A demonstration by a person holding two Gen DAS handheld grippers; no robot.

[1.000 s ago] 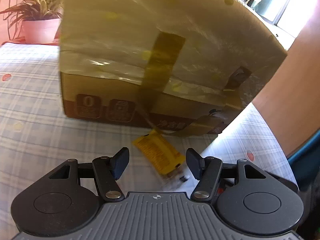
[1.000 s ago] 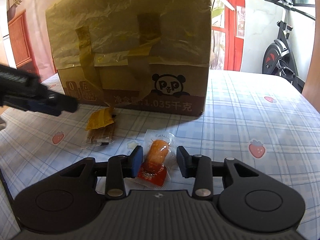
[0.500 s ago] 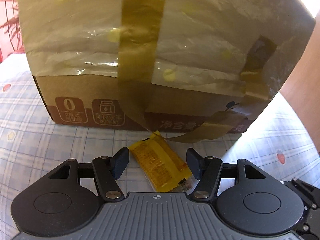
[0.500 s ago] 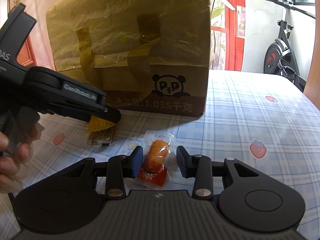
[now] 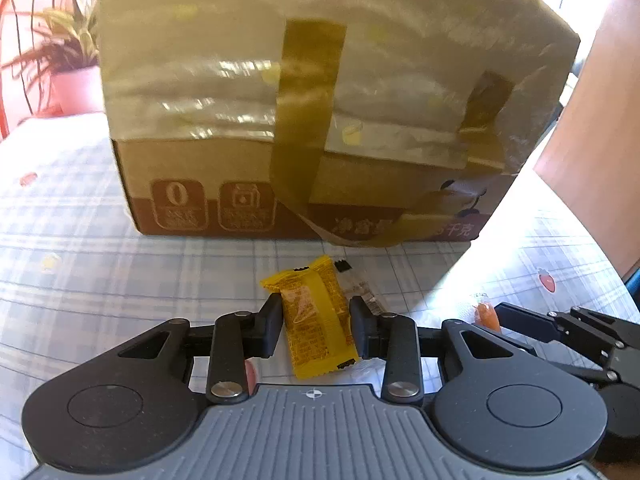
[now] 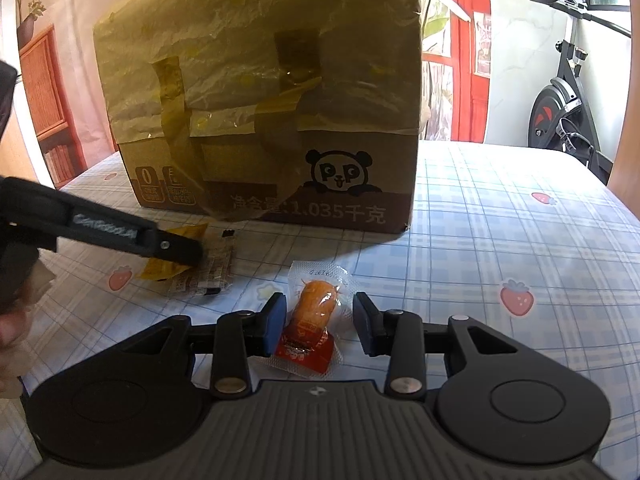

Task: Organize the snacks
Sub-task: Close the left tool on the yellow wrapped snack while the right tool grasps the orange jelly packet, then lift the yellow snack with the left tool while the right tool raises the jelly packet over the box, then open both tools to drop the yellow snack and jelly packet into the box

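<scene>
Left gripper (image 5: 316, 326) fingers just closed, now pinching yellow snack packet (image 5: 314, 320) at lower centre on tabletop (image 5: 100, 280), ready to lift. Right gripper (image 6: 320, 320) fingers part-open, straddling orange snack packet (image 6: 316, 312), not gripping. Taped cardboard box (image 6: 280, 120) behind.

A home, lived-in room: exercise bike (image 6: 560, 108) by a red-framed door (image 6: 466, 52), potted plant (image 5: 64, 60), wooden shelf (image 6: 46, 104), strawberry-print plaid cloth (image 6: 520, 240) on the desk.

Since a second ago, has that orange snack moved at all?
No. The orange snack lies in the same spot on the checked tablecloth, in front of the panda box, loosely between the right claw fingers, not squeezed.
</scene>
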